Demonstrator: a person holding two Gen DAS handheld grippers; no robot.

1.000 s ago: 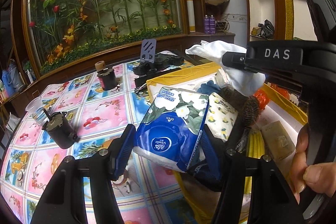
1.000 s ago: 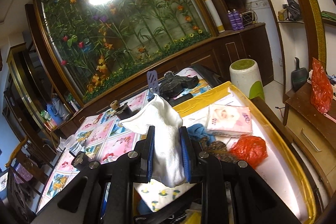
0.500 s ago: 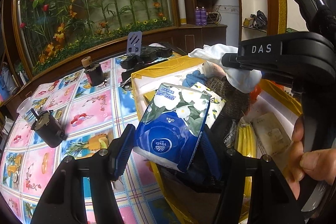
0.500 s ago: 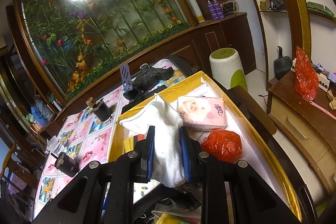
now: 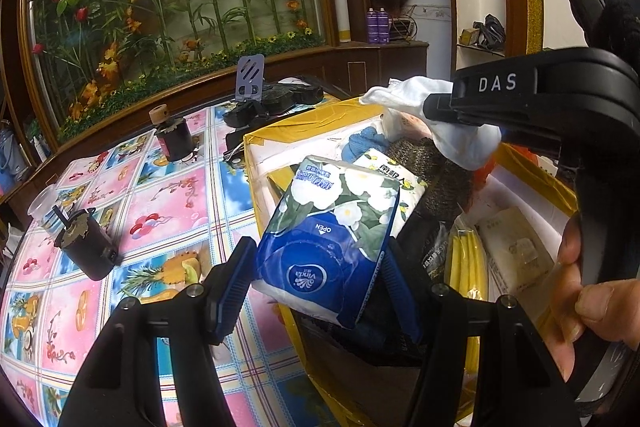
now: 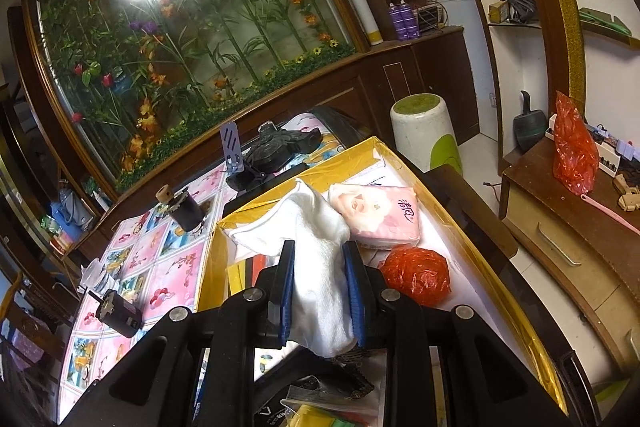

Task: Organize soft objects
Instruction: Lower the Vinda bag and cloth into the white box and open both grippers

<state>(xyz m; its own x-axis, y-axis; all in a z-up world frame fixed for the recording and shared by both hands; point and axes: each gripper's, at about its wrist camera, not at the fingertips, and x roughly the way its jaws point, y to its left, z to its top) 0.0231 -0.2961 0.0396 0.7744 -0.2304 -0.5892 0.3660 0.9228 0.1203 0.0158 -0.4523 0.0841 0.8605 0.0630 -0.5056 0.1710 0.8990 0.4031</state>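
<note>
1. Left gripper (image 5: 316,273): jaws clamped on the tissue pack (image 5: 332,239), blue pads pressing its two long sides. The pack is held tilted over the near-left corner of the box (image 5: 256,143), clear of the tablecloth (image 5: 168,195). Judgement: a side grip suits a squashy, film-wrapped block, since the flat faces would slip.

2. Right gripper (image 6: 320,291): jaws clamped on the white cloth (image 6: 316,251) at its middle. One end flops forward over the box, the other hangs below the pads. In the left view the same cloth (image 5: 452,131) hangs from the right gripper (image 5: 444,111) above the box contents. Judgement: a mid-length pinch keeps both loose ends short enough to lower in without dragging.

3. Both soft items are in the air over the box and neither is set down. Judgement: placement not yet done.

4. Materials:
   - Tissue pack: glossy plastic wrap, blue with white flowers, pillow-shaped, dented at the pads.
   - Cloth: thick terry weave, limp, creased.
   - Pink pack (image 6: 376,217): flat soft rectangle lying in the box.
   - Red bag (image 6: 416,275): crinkled plastic film, balled up, just beside the pink pack.
   - Box: rigid board with yellow tape on its rim.

5. Hard items stay outside on the tablecloth: two dark cylindrical motors (image 5: 86,245) (image 5: 174,139).
</note>
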